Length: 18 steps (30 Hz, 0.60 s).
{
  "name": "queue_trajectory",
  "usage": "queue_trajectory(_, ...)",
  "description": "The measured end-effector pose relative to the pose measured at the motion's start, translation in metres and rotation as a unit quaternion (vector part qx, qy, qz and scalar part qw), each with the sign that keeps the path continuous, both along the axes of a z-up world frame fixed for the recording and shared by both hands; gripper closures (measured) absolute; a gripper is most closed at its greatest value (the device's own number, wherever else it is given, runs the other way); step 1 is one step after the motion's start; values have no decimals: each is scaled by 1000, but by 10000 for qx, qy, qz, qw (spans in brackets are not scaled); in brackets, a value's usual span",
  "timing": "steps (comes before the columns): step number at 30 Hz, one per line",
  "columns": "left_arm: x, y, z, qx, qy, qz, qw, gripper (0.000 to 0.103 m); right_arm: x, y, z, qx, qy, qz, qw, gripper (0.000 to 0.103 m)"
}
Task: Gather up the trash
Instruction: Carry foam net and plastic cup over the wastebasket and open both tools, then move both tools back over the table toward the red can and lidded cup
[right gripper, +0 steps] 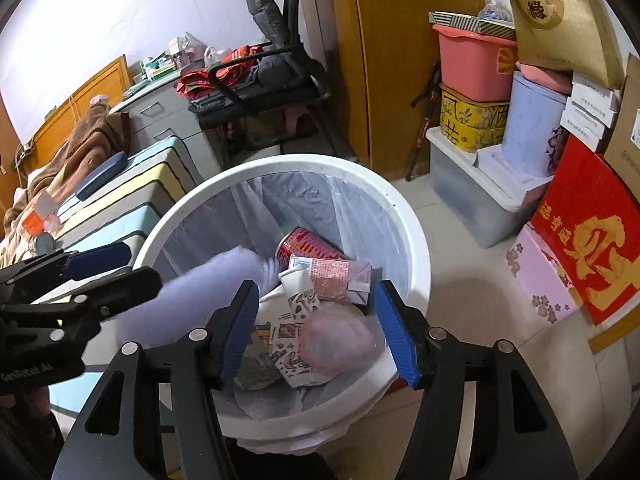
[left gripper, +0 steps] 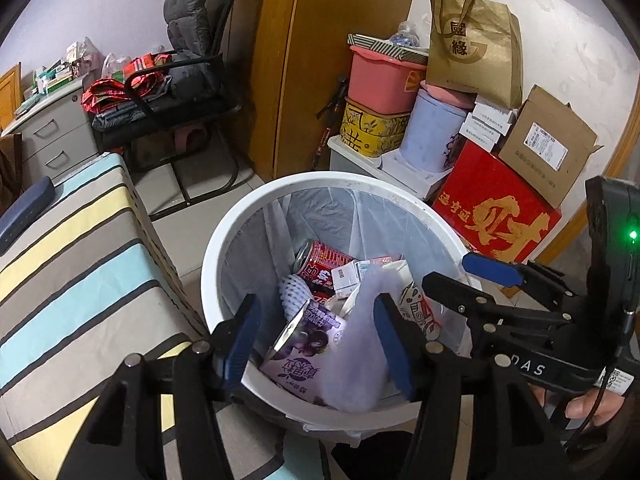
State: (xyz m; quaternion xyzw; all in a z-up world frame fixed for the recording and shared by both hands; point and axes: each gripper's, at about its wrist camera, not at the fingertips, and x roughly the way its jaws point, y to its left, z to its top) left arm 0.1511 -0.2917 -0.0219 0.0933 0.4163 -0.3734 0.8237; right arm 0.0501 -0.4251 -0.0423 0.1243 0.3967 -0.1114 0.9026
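A white bin (left gripper: 224, 240) (right gripper: 412, 232) lined with a clear bag stands on the floor below both grippers. In it lie a red can (left gripper: 324, 260) (right gripper: 308, 242), a purple drink carton (left gripper: 308, 340), a pink carton (right gripper: 336, 276) and a printed paper cup (right gripper: 296, 312). My left gripper (left gripper: 316, 308) (right gripper: 140, 268) hangs open over the bin's near rim; a blurred pale lilac piece of trash (left gripper: 356, 352) (right gripper: 224, 280) is loose by its right finger. My right gripper (right gripper: 316, 292) (left gripper: 468, 276) is open too, with a blurred pink wad (right gripper: 340, 340) loose between its fingers, over the bin.
A striped cloth surface (left gripper: 80, 260) with a dark blue case (left gripper: 24, 212) borders the bin on the left. A red box (left gripper: 496, 216), a clear storage bin (right gripper: 472, 192) and stacked boxes crowd the right. A black chair (left gripper: 192, 80) stands behind.
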Motion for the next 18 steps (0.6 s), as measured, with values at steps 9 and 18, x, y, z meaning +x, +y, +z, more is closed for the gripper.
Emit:
queue_trajectory(9,-6,14,8,-34,-88,116,9999,43,-6,6,8,61,-170,-121,9998,41)
queue_trajectory(18,-17,41,22,-135,-292,274,9991,42,-12,19,18,-18,-318,-128,9994,41)
